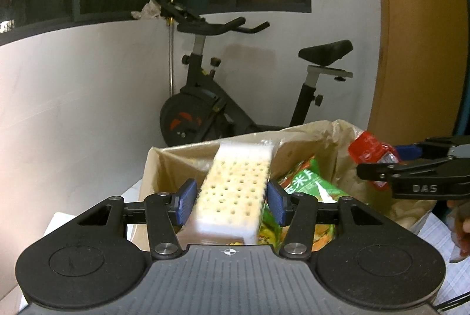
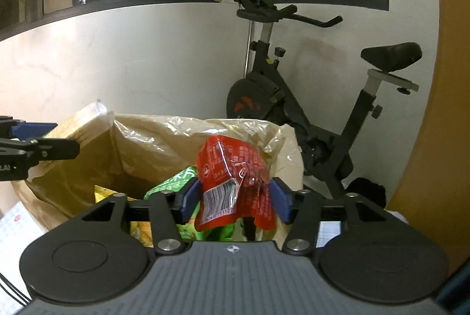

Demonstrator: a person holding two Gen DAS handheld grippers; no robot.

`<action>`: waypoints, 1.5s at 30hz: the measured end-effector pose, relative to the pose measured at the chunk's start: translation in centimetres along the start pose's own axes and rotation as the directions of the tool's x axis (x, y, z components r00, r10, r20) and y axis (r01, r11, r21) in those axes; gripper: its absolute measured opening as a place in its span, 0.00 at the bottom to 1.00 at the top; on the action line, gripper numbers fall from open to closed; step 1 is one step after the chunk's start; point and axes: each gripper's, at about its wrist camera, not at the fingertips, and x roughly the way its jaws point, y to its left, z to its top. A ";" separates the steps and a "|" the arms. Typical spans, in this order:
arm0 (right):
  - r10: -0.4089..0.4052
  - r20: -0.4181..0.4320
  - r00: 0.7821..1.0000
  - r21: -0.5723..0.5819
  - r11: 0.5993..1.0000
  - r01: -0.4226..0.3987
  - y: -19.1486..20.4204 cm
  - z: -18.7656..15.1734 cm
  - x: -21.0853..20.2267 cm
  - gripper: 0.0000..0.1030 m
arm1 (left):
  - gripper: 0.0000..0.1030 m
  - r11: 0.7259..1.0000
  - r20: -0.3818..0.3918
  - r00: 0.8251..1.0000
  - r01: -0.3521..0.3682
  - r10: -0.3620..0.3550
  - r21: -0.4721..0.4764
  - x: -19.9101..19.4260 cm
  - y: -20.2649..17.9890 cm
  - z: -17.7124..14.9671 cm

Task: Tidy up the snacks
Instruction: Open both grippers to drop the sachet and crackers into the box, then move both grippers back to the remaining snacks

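Crackers (image 1: 235, 191) are sitting clamped in my left gripper (image 1: 232, 199) right now, blue pads pressing both long sides, long axis running straight away from the camera and tipping up a bit at the far end. They're hanging over the near-left corner of the box (image 1: 164, 165), so the drop is basically straight ahead and down for that hand. Inside the box I'm seeing a green bag (image 1: 308, 182) lying on other packets, just right of the crackers.

Moving right, my right gripper (image 2: 235, 199) is pinching a red pouch (image 2: 232, 182) by its lower part. The pouch is standing upright between the pads, crumpled, barcode facing me, hovering over the right side of the box above the green bag. Left hand looks nearer the open space in the box, I'd guess, so it probably goes first.

Box is lined with a tan plastic bag (image 2: 176, 138) and is resting on a table with gridded paper (image 2: 14, 229) at the edges. Behind it there's a white wall, a dark window and an exercise bike (image 2: 308, 97).
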 end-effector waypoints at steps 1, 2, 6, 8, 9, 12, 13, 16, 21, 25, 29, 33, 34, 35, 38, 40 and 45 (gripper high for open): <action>0.002 0.002 1.000 0.000 1.000 -0.002 0.0 0.0 -0.1 0.60 | 0.55 1.000 0.000 1.000 -0.004 0.004 -0.001 0.2 0.2 -0.1; 0.006 0.003 1.000 0.000 1.000 -0.006 0.0 -0.1 -0.1 0.62 | 0.57 1.000 0.003 1.000 -0.010 0.010 -0.001 0.0 0.5 -0.2; 0.017 0.016 1.000 -0.017 1.000 -0.017 0.3 -0.3 -0.6 0.73 | 0.66 1.000 0.017 0.999 -0.030 0.030 -0.004 -1.1 1.0 -0.4; 0.019 0.024 1.000 -0.029 0.999 -0.019 0.6 -0.4 -1.0 0.75 | 0.67 0.999 0.019 0.999 -0.033 0.033 -0.011 -1.3 1.2 -0.3; 0.023 0.029 0.999 -0.030 0.999 -0.022 0.7 -0.4 -1.1 0.75 | 0.68 0.999 0.022 0.999 -0.032 0.032 -0.017 -1.6 1.4 -0.3; 0.048 0.044 0.998 -0.009 0.999 -0.047 0.7 -0.6 -1.8 0.75 | 0.70 0.999 0.038 0.999 -0.020 0.021 -0.029 -2.9 1.9 -0.5; 0.053 0.054 0.997 -0.004 0.999 -0.053 0.8 -0.7 -2.2 0.75 | 0.70 0.999 0.043 0.999 -0.018 0.019 -0.030 -3.3 2.0 -0.6; 0.053 0.082 0.995 -0.010 0.999 -0.053 1.0 -1.1 -3.3 0.75 | 0.70 0.999 0.051 0.999 -0.016 0.018 -0.038 -4.5 2.3 -1.0; 0.068 0.101 0.992 -0.007 0.998 -0.068 1.0 -1.9 -5.0 0.75 | 0.70 0.998 0.058 0.998 -0.002 0.006 -0.067 -6.0 2.6 -1.6; 0.074 0.118 0.990 -0.008 0.997 -0.073 1.1 -2.6 -6.3 0.75 | 0.70 0.996 0.058 0.998 0.006 -0.001 -0.086 -7.0 2.9 -2.4; 0.064 0.138 0.988 0.009 0.998 -0.066 0.9 -3.6 -7.2 0.75 | 0.70 0.996 0.054 0.999 0.006 -0.001 -0.093 -7.7 2.9 -3.3; 0.054 0.149 0.987 0.049 0.997 -0.062 0.5 -4.5 -8.0 0.75 | 0.70 0.996 0.053 0.999 0.011 -0.006 -0.091 -8.5 2.8 -4.6; 0.053 0.151 0.987 0.054 0.997 -0.062 0.4 -4.7 -8.2 0.75 | 0.70 0.996 0.053 0.999 0.009 -0.004 -0.091 -8.7 2.8 -5.0; 0.050 0.153 0.987 0.058 0.997 -0.059 0.4 -5.0 -8.4 0.75 | 0.70 0.995 0.056 0.998 0.004 0.001 -0.095 -9.0 2.8 -5.4; 0.042 0.154 0.987 0.058 0.997 -0.052 0.3 -5.9 -8.9 0.75 | 0.70 0.993 0.066 0.998 0.017 -0.009 -0.113 -9.7 2.9 -6.4; 0.038 0.153 0.988 0.052 0.998 -0.047 0.4 -6.5 -9.1 0.75 | 0.70 0.993 0.062 0.998 0.017 -0.009 -0.121 -9.9 3.0 -7.1; 0.034 0.131 0.991 0.043 0.998 -0.040 0.5 -8.2 -8.9 0.75 | 0.70 0.992 0.039 0.999 0.007 -0.002 -0.129 -9.9 3.1 -8.9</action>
